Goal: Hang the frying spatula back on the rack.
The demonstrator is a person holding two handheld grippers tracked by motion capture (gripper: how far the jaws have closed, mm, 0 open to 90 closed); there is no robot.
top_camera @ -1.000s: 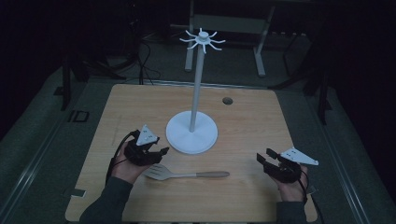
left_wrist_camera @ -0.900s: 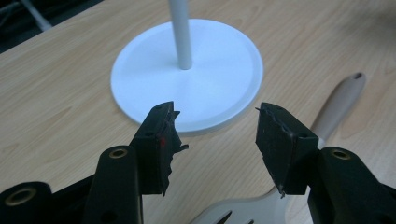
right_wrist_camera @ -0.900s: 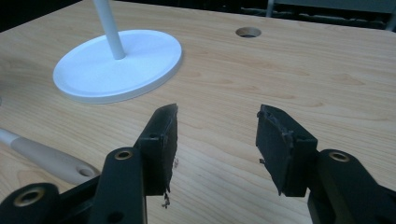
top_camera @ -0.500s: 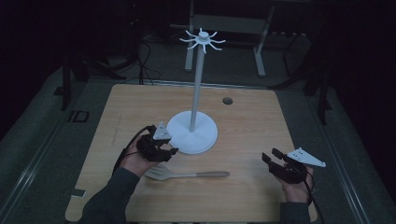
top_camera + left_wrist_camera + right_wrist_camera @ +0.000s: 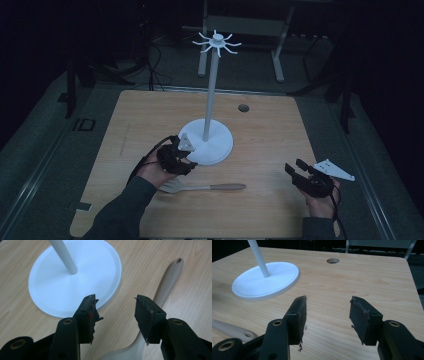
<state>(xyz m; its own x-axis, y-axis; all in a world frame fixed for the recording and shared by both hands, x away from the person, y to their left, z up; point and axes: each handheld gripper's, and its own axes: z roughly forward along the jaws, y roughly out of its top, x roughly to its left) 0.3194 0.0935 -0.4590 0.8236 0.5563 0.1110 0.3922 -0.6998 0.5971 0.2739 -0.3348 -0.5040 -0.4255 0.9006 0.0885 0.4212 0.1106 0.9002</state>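
So on my desk (image 5: 150,115) the stand (image 5: 206,142) sits about in the middle, pole going straight up from its round base. The spatula (image 5: 200,187) lies flat in front of the base, nearer my side, blade end to the left and handle pointing right. My left claw (image 5: 182,159) is at the base's left front edge, just behind the spatula's blade. My right claw (image 5: 295,172) is way off to the right, well apart from the spatula's handle. There's a hole (image 5: 243,107) behind the stand, a bit right.

White marking "ID" on the floor mat (image 5: 83,124) left of the table.
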